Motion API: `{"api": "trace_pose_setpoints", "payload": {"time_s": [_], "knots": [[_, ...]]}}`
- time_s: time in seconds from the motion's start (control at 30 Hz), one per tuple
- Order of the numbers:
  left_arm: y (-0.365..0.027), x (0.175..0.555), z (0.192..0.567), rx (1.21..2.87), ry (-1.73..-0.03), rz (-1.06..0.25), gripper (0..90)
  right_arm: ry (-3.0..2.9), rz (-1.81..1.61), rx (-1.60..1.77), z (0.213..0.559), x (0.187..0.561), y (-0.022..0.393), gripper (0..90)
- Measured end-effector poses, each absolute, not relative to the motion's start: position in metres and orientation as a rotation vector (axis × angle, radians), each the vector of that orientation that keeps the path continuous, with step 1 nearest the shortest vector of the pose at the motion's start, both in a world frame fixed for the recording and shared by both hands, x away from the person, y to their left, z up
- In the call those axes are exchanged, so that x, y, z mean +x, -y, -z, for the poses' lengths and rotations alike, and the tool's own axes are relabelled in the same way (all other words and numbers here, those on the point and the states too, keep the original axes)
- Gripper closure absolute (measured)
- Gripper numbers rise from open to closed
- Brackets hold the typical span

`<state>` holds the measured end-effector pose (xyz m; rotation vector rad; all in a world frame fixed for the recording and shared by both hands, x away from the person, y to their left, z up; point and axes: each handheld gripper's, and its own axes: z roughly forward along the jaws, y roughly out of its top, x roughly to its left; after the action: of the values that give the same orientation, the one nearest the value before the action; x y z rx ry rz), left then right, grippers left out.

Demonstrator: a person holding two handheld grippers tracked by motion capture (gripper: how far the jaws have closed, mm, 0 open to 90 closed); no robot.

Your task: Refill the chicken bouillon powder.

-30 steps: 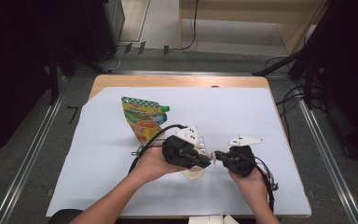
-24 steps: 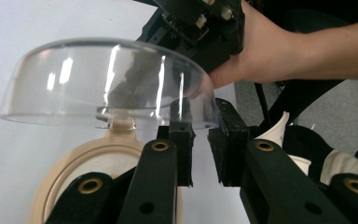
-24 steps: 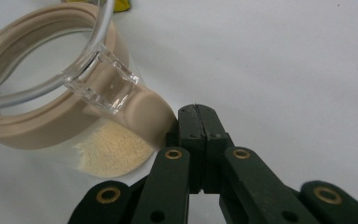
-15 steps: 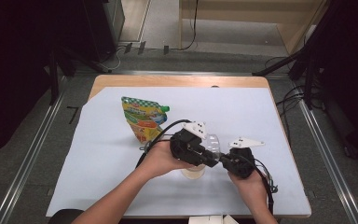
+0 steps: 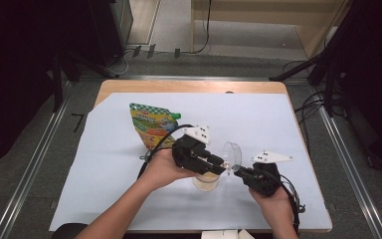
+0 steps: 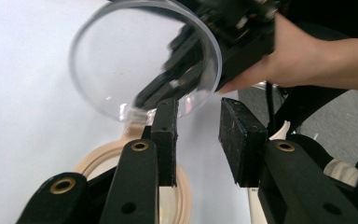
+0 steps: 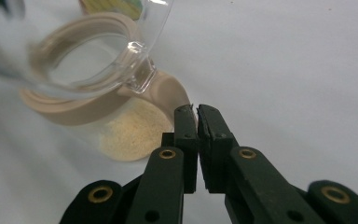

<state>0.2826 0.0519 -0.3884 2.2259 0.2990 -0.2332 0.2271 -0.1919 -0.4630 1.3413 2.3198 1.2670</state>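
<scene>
**White-covered table: two grippers at an open jar of pale powder**

White sheeting covers a wooden table (image 5: 129, 87) that stands on a grey floor, with dark equipment and cables around it.

Near the front edge of the sheet stands a small clear jar (image 5: 205, 181) with a beige rim, holding a low layer of pale powder. Its round clear lid (image 5: 232, 154) is swung up and back on a hinge at the rim, standing tilted above the jar's right side. In the right gripper view the rim, the hinge and the powder beneath show close up, with the lid blurred across the upper left.

The left gripper (image 5: 218, 168) hangs just over the jar, held by the person's left hand (image 5: 161, 168), whose forearm comes in from the bottom edge. Its jaws have just been opening and stand a narrow way apart; the left gripper view shows nothing between the pads, with the lid just beyond them and the jar rim below.

The right gripper (image 5: 238, 170) sits just right of the jar, held by the right hand (image 5: 273, 199). Its jaws are closed together, tips close by the beige tab at the jar's rim. Whether they pinch anything I cannot tell.

Behind the left hand, well apart from the jar, a colourful pouch (image 5: 151, 124) with a green cap lies flat on the sheet.
</scene>
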Motion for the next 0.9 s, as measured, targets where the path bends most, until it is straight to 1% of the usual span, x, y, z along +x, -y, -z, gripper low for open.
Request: {"api": "trace_pose_setpoints", "payload": {"time_s": [0.13, 0.2, 0.23, 0.37, 0.47, 0.6, 0.7, 0.8, 0.9], "knots": [[-0.072, 0.286, 0.381, 2.204, -0.362, 0.226, 62.7, -2.326, -1.289, 1.347, 0.455, 0.219, 0.197, 84.2], [-0.074, 0.287, 0.380, 2.201, -0.369, 0.227, 59.8, -2.329, -1.291, 1.336, 0.451, 0.214, 0.198, 83.0], [-0.082, 0.290, 0.380, 2.182, -0.403, 0.247, 58.3, -2.334, -1.291, 1.321, 0.449, 0.210, 0.198, 82.2], [-0.090, 0.293, 0.380, 2.174, -0.441, 0.257, 52.7, -2.365, -1.284, 1.271, 0.442, 0.196, 0.193, 81.7], [-0.101, 0.296, 0.378, 2.178, -0.471, 0.230, 50.8, -2.412, -1.320, 1.228, 0.438, 0.186, 0.185, 81.1], [-0.114, 0.294, 0.372, 2.178, -0.488, 0.189, 51.9, -2.435, -1.342, 1.142, 0.433, 0.174, 0.174, 80.4], [-0.124, 0.292, 0.369, 2.195, -0.485, 0.162, 50.2, -2.450, -1.378, 1.104, 0.428, 0.170, 0.166, 79.3], [-0.135, 0.295, 0.368, 2.199, -0.516, 0.142, 50.4, -2.467, -1.404, 1.055, 0.424, 0.167, 0.155, 75.4], [-0.147, 0.299, 0.368, 2.174, -0.570, 0.144, 55.3, -2.489, -1.417, 1.013, 0.426, 0.165, 0.143, 67.6]]}}
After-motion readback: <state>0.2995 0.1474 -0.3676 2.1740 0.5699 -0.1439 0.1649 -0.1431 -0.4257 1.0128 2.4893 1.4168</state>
